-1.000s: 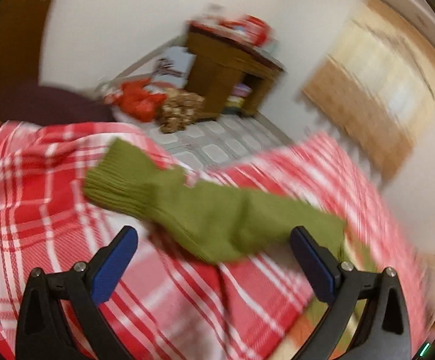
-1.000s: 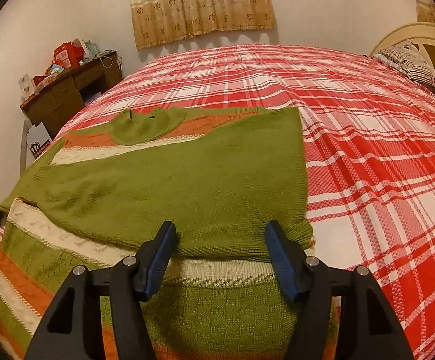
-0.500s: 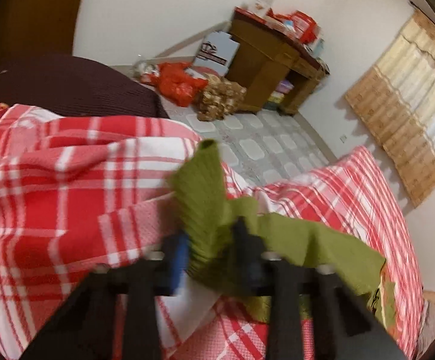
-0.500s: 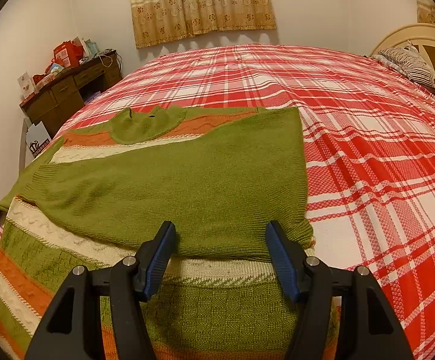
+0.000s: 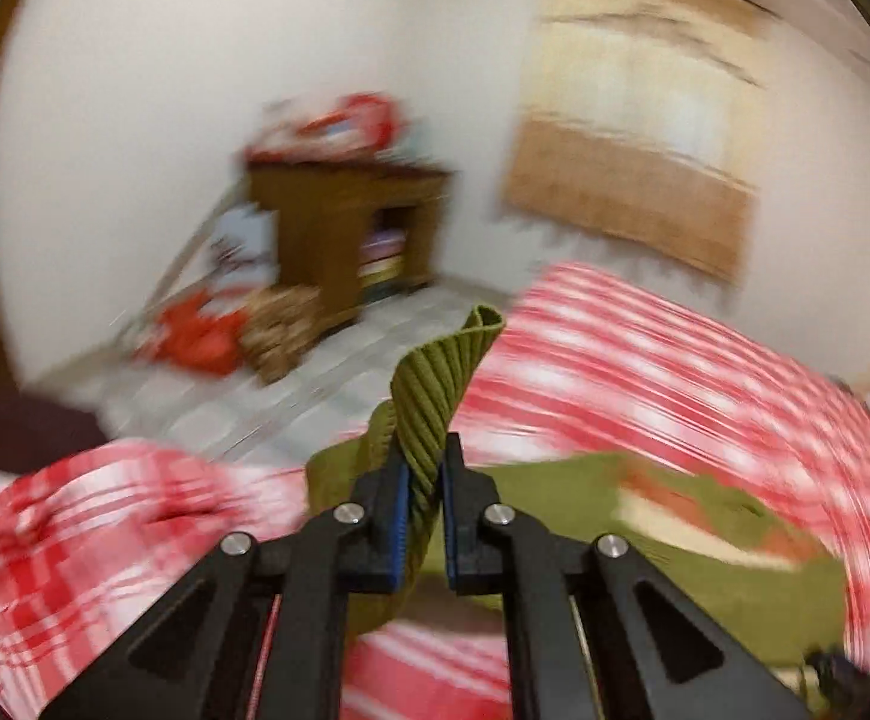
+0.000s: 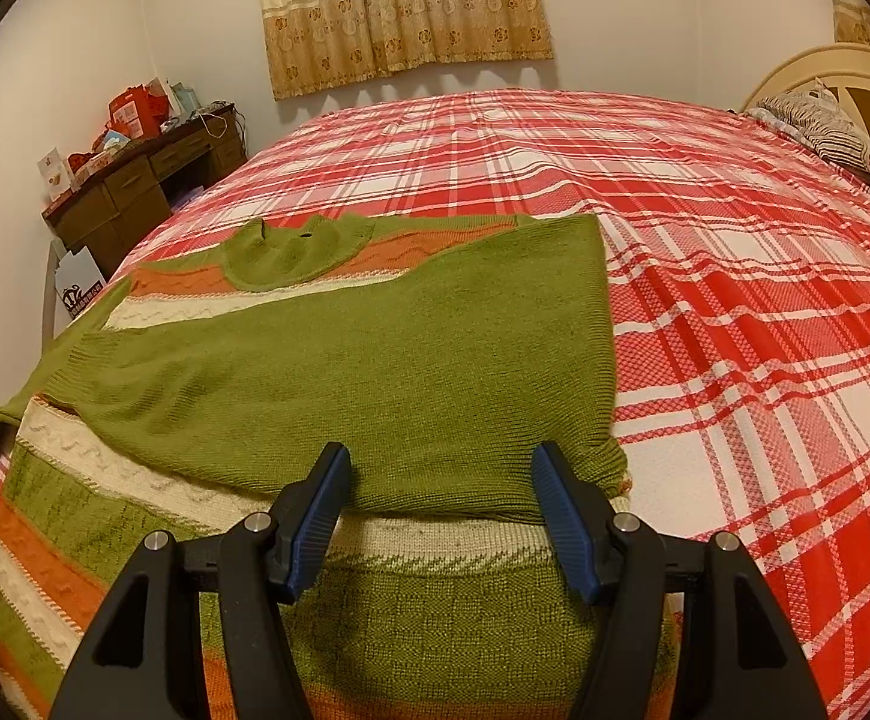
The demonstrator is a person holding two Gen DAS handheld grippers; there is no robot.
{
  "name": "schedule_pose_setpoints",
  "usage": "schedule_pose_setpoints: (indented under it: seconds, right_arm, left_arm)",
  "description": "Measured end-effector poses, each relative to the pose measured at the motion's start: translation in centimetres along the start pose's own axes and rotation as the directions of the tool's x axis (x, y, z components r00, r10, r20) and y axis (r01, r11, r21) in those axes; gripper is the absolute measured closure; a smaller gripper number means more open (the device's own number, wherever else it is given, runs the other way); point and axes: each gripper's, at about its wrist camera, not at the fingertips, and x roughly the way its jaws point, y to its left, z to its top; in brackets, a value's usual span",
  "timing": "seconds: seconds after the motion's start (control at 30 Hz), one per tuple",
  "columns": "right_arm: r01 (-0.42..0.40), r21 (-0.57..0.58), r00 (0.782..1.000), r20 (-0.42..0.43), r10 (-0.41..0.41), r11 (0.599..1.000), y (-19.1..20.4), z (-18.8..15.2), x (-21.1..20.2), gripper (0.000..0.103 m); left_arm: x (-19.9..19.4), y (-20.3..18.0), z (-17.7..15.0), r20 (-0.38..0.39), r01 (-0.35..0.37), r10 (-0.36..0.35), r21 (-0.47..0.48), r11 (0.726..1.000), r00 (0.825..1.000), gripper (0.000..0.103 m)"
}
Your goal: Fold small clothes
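A green knit sweater [image 6: 375, 360] with orange and cream stripes lies on the red plaid bed [image 6: 735, 300], one sleeve folded across its front. My right gripper [image 6: 441, 480] is open and hovers just above the sweater's folded sleeve. My left gripper [image 5: 423, 480] is shut on the ribbed green sleeve cuff [image 5: 441, 384] and holds it lifted above the bed's left edge; that view is blurred. The sweater body [image 5: 645, 516] shows blurred to its right.
A wooden desk [image 6: 135, 198] with clutter stands by the wall left of the bed; it also shows in the left wrist view [image 5: 345, 228]. Red bags [image 5: 195, 342] lie on the tiled floor. A pillow [image 6: 825, 132] and headboard are at the far right.
My left gripper closed on the green sleeve cuff and lifted it, swinging toward the sweater. My right gripper stayed still and open.
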Motion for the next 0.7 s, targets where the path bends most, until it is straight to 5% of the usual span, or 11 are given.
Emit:
schedule_pose_setpoints:
  seconds: [0.23, 0.43, 0.53, 0.63, 0.7]
  right_arm:
    - [-0.029, 0.022, 1.0, 0.009, 0.029, 0.999, -0.4, -0.1, -0.1, 0.039]
    - [-0.029, 0.022, 1.0, 0.009, 0.029, 0.999, -0.5, -0.1, -0.1, 0.039]
    - [-0.031, 0.021, 0.999, 0.009, 0.031, 0.999, -0.4, -0.1, -0.1, 0.038]
    - [-0.029, 0.015, 1.0, 0.005, 0.029, 0.999, -0.4, 0.0, 0.0, 0.036]
    - [-0.026, 0.008, 1.0, 0.002, 0.026, 1.0, -0.2, 0.0, 0.0, 0.035]
  left_arm:
    - [0.3, -9.9, -4.8, -0.108, 0.193, -0.177, 0.158, 0.968, 0.978, 0.094]
    - [1.7, -13.2, -8.4, -0.217, 0.218, -0.164, 0.256, 0.942, 0.962, 0.093]
    - [2.1, -13.0, -9.1, -0.288, 0.251, -0.179, 0.236, 0.939, 0.941, 0.089]
    - [1.4, -11.6, -9.2, -0.341, 0.321, -0.244, 0.191, 0.927, 0.908, 0.059]
    - [-0.1, -9.7, -8.8, -0.307, 0.332, -0.274, 0.156, 0.93, 0.912, 0.023]
